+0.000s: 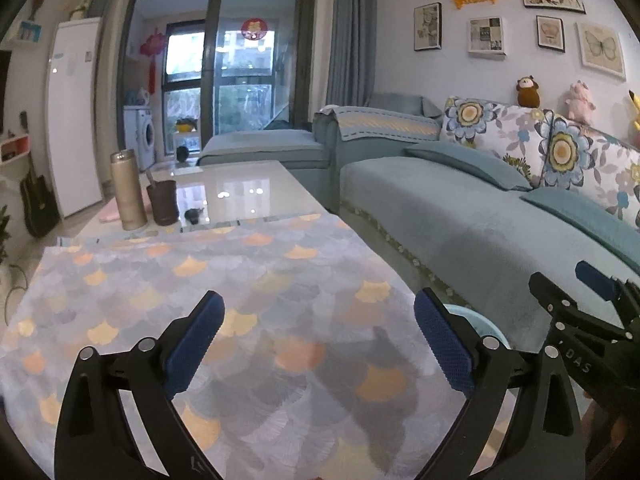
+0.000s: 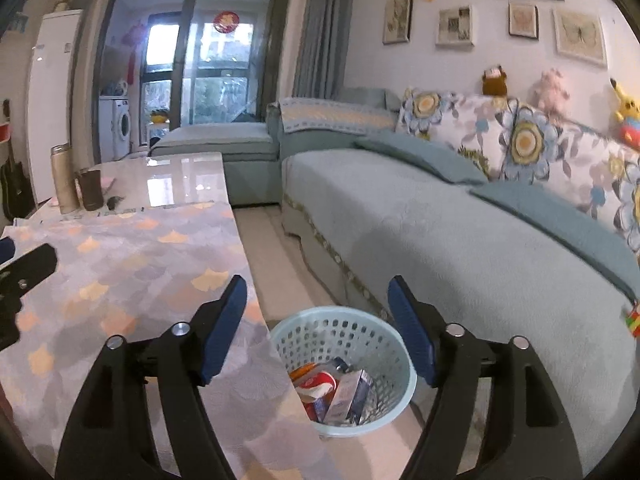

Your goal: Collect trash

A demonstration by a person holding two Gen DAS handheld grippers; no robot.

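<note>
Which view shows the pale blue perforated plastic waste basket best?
The right wrist view: the pale blue perforated plastic waste basket sits whole on the floor between table and sofa, cartons visible inside. The left wrist view shows only a sliver of its rim behind the left gripper.

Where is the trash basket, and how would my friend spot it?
Find the long blue sofa and the table with the patterned cloth. On the floor between them stands a pale blue basket, full of little holes, with cartons and wrappers inside.
</note>
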